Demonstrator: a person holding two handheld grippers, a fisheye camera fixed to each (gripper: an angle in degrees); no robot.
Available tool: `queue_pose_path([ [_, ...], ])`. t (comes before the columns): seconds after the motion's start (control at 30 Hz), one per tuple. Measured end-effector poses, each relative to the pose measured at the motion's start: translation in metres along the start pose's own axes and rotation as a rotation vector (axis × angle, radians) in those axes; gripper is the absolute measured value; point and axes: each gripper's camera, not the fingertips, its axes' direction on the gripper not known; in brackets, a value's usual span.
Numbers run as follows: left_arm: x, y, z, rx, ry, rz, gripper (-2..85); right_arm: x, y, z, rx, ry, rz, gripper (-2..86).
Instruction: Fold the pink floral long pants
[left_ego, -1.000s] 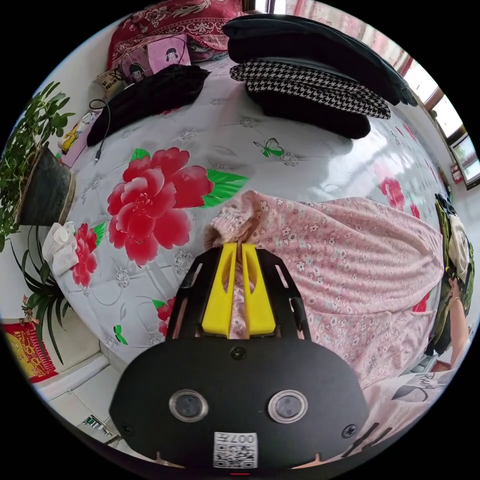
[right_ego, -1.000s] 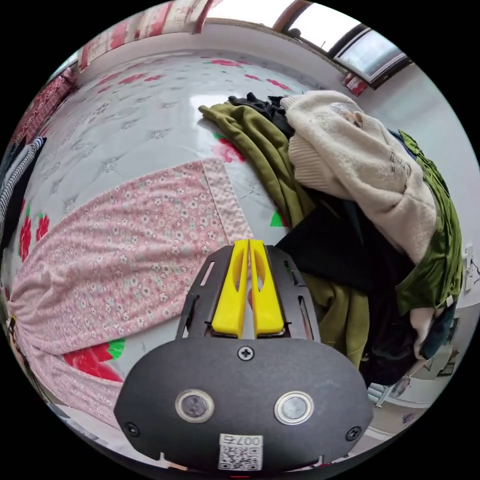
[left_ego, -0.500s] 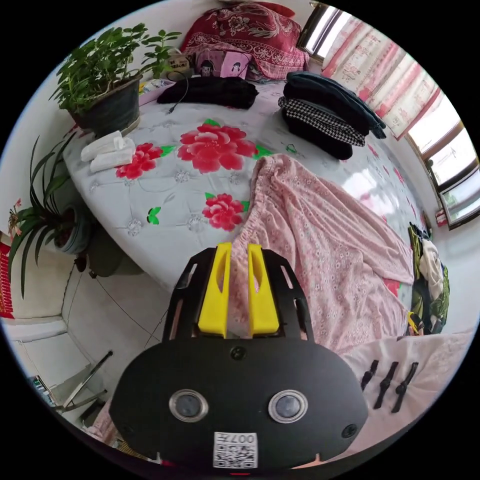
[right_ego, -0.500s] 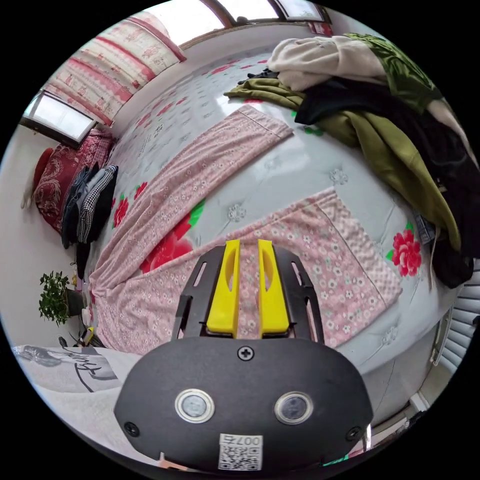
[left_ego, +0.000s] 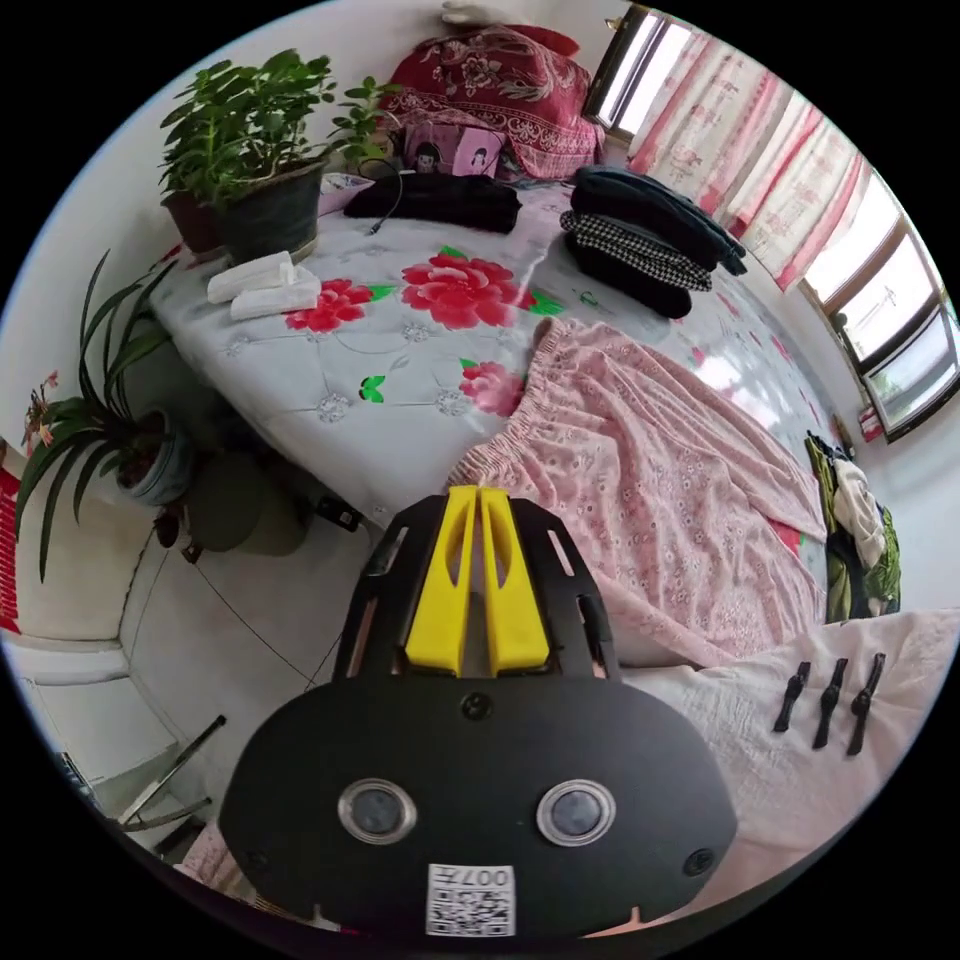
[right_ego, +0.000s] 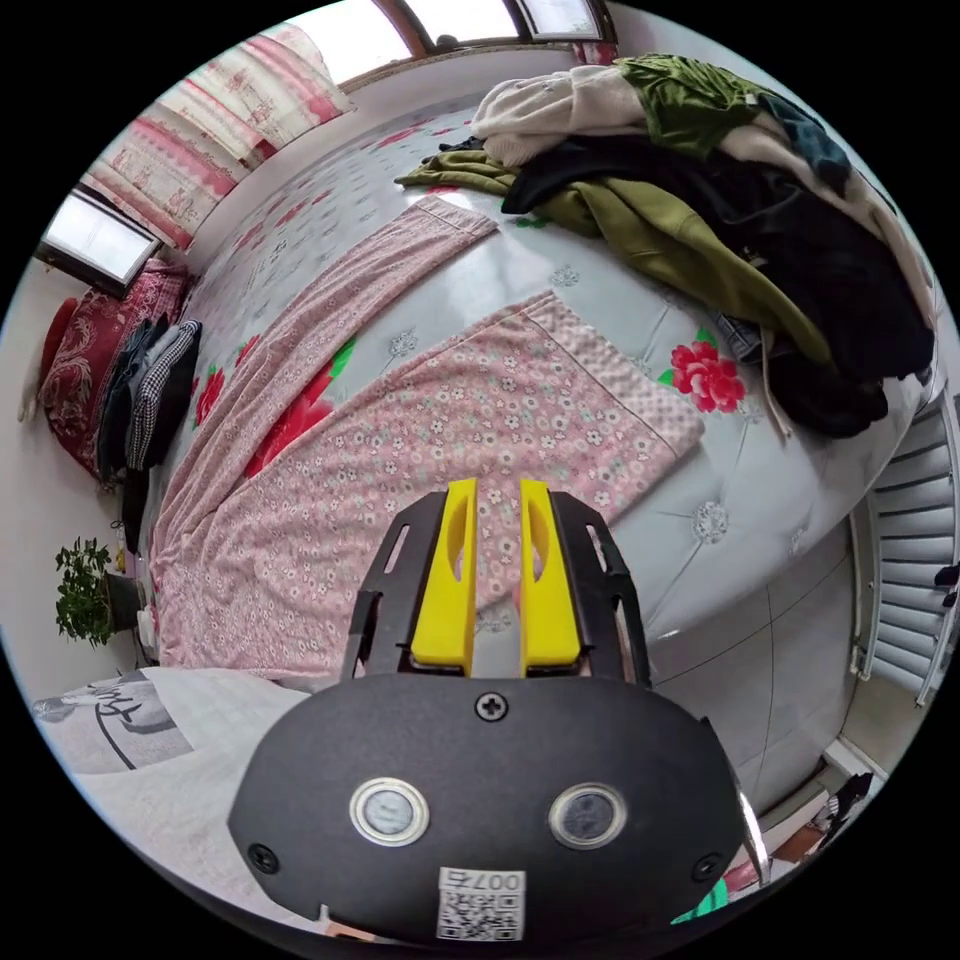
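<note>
the pink floral long pants (right_ego: 420, 420) lay spread flat on the bed (right_ego: 600, 300), with the two legs opened like a v; the waistband (left_ego: 510, 420) was near the bed's front edge and the two cuffs reached toward the pile of unfolded clothes (right_ego: 720, 200) at the far end. the left gripper (left_ego: 478, 492) hung above the floor just off the bed's front edge, beside the waistband, its jaws pressed together on nothing. the right gripper (right_ego: 496, 485) hovered over the nearer leg close to the same edge, jaws a little apart and holding no cloth. in my judgement the fold was not yet begun, and the good way would be to pinch the nearer leg at the cuff and at the waistband corner together, lift both ends evenly and lay this leg exactly on the other one, so the seams meet without wrinkles. the bed carried a grey quilted cover with big red flowers. at its head end lay folded dark clothes (left_ego: 650, 240) and a red pillow (left_ego: 490, 70), a potted plant (left_ego: 265, 170) stood at one corner, and curtained windows (left_ego: 800, 190) ran along the far side.
</note>
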Motion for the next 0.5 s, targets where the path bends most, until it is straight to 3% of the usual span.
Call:
queue_pose_path([
  [0.37,-0.082,0.039,-0.006,-0.105,0.323,-0.246,9.8,0.069,0.05,-0.011,0.029,-0.125,0.306,7.6],
  [0.5,-0.09,0.025,0.017,-0.208,0.364,-0.294,5.3,0.081,0.05,-0.008,0.047,-0.184,0.365,7.2],
])
